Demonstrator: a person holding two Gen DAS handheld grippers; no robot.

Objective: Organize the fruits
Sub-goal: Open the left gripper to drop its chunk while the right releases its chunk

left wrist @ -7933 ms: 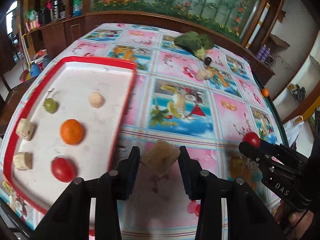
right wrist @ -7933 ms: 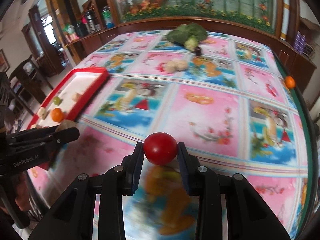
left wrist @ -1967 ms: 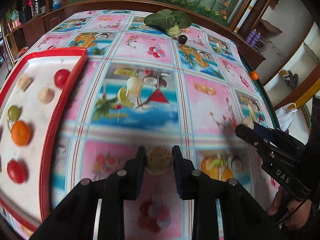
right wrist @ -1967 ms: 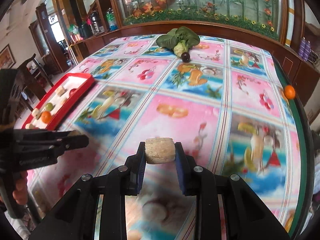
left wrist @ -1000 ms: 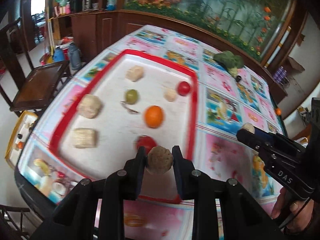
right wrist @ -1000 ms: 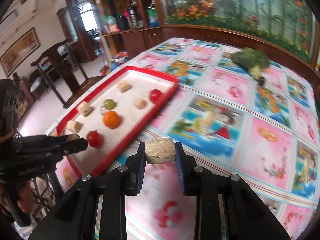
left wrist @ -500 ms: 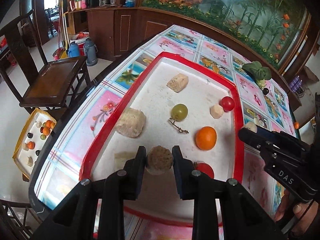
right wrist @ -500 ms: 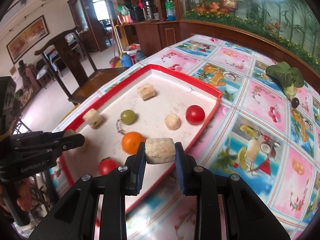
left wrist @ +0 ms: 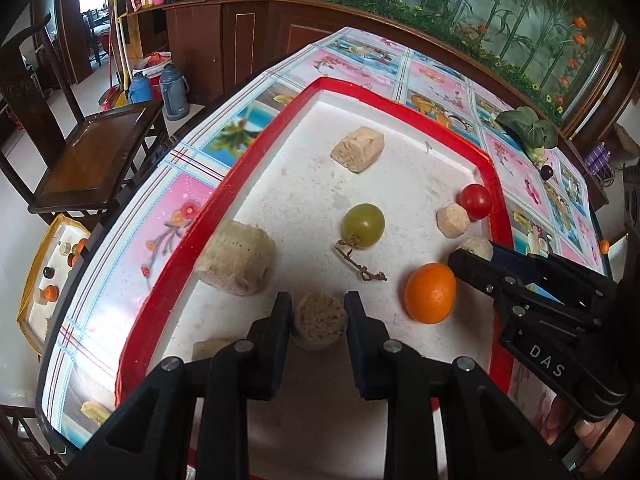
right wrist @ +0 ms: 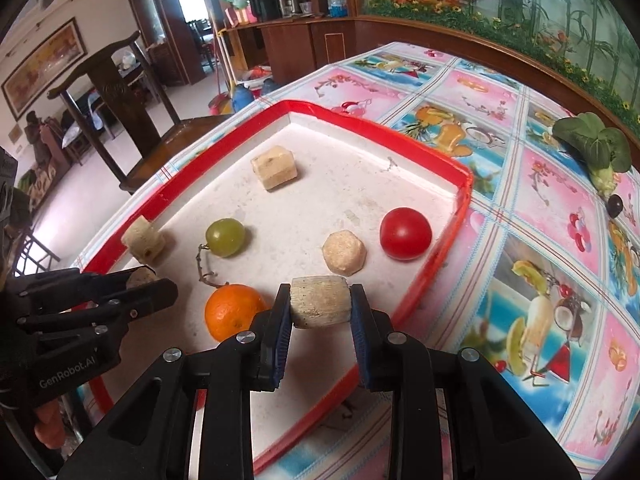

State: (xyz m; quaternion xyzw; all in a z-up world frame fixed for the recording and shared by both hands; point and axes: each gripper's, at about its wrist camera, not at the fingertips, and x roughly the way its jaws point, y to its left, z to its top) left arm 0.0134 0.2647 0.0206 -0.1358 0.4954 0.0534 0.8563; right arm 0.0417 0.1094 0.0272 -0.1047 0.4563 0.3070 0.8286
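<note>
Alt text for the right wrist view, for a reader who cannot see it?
The right gripper holds a tan cork-like chunk over a red-rimmed tray holding an orange, green grape, tomato and more chunks; the left gripper enters from the left.

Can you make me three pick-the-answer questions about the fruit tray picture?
1. Where is the orange?
A. on the floor
B. in the red tray
C. on the chair

2. What colour is the grape?
A. green
B. blue
C. black

3. What is the right gripper doing?
A. hanging open
B. holding a spoon
C. squeezing a tan chunk

Answers: 1 B, it sits on the tray's white floor. 2 A, it looks yellow-green. 3 C, both fingers press the chunk's sides.
</note>
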